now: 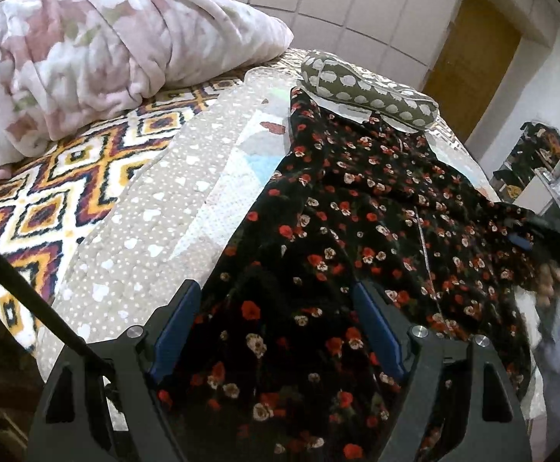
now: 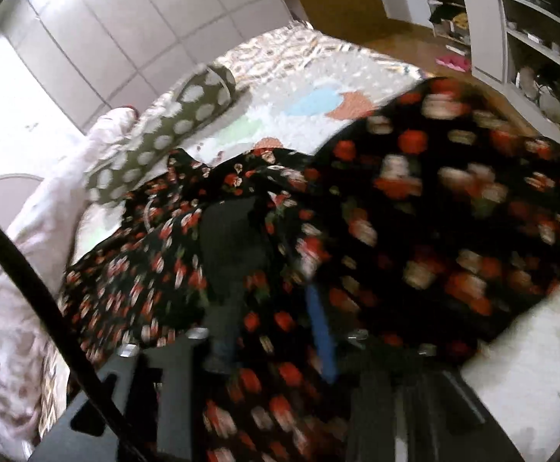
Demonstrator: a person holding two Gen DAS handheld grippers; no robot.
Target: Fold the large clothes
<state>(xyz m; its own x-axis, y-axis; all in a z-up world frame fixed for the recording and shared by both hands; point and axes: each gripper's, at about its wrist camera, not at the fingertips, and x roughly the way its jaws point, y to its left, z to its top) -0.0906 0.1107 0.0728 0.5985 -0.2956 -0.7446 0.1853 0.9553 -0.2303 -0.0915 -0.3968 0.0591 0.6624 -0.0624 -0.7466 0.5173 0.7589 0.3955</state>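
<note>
My left gripper hovers with jaws wide apart and empty above the hem of the black floral dress spread on the quilted bedcover, while my right gripper sits amid its blurred lifted folds, whether clamping cloth I cannot tell.

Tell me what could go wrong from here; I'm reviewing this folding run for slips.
The floral garment drapes over the right gripper, hiding how its jaws stand, so the cloth may snag or slip there. The left gripper hangs open above the hem, leaving that side unpinned, so the whole piece could drag. The spotted pillow lies by the collar and might get pulled along.
</note>
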